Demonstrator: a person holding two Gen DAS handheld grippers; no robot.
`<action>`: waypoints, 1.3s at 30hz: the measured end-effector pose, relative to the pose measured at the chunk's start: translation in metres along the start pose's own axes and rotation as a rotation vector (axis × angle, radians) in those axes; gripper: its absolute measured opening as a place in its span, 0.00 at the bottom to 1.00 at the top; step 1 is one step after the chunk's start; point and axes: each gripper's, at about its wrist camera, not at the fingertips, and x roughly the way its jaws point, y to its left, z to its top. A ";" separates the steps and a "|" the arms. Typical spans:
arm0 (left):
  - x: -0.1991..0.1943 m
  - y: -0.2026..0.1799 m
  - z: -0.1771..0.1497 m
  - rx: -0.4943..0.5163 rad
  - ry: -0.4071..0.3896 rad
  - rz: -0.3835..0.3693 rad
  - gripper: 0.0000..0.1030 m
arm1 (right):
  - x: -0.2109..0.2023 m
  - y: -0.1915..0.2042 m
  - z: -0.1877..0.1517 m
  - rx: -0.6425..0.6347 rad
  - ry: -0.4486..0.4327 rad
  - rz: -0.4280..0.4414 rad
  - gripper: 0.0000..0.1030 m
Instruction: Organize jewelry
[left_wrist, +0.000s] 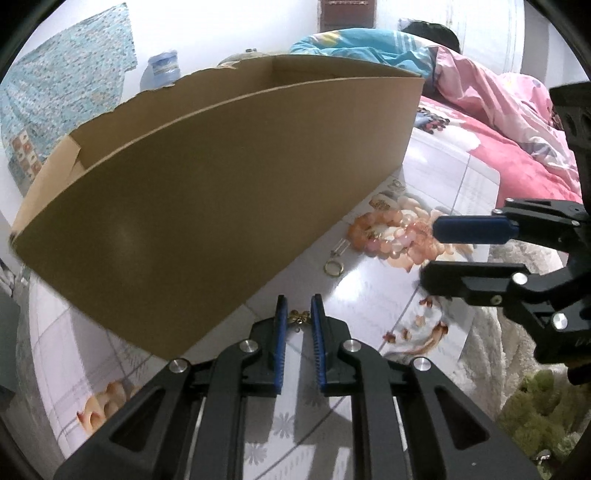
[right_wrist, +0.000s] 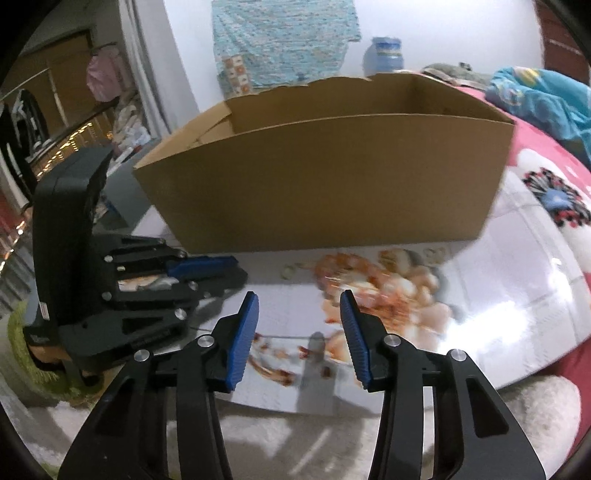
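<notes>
Between our left gripper's (left_wrist: 298, 301) narrowed fingers lies a small gold trinket (left_wrist: 299, 316), on the glossy printed mat (left_wrist: 369, 291) just beside the near wall of the cardboard box (left_wrist: 207, 192). We judge this the pick-up step: the blue pads bracket the piece closely, but we cannot tell whether they press on it, so we would not call it held. Next the pads must meet on so small a thing without nudging it along the slick mat, then carry it over the box rim. It is a knobbly cluster, slightly longer across the fingers than along them; it has no clear pointing end.

Our right gripper (right_wrist: 299, 297) hangs with its fingers apart and nothing between them, aimed down at the mat short of the beads.

Farther on, a gold ring (left_wrist: 333, 266) lies flat beside the box wall, then a small clear piece (left_wrist: 340, 246). Beyond them the pink bead bracelets (left_wrist: 391, 232) sit heaped, the pile stretching roughly along the box's front. More rings (left_wrist: 394, 186) lie by the box's far corner. The box stands open-topped behind everything.
</notes>
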 end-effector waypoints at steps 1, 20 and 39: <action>-0.001 0.001 -0.002 -0.005 0.000 0.001 0.12 | 0.003 0.005 0.002 -0.014 0.003 0.008 0.40; -0.008 0.011 -0.019 -0.058 -0.016 -0.012 0.11 | 0.058 0.024 0.025 -0.081 0.075 -0.081 0.20; -0.009 0.011 -0.019 -0.069 -0.023 -0.024 0.11 | 0.059 0.043 0.024 -0.138 0.071 -0.111 0.01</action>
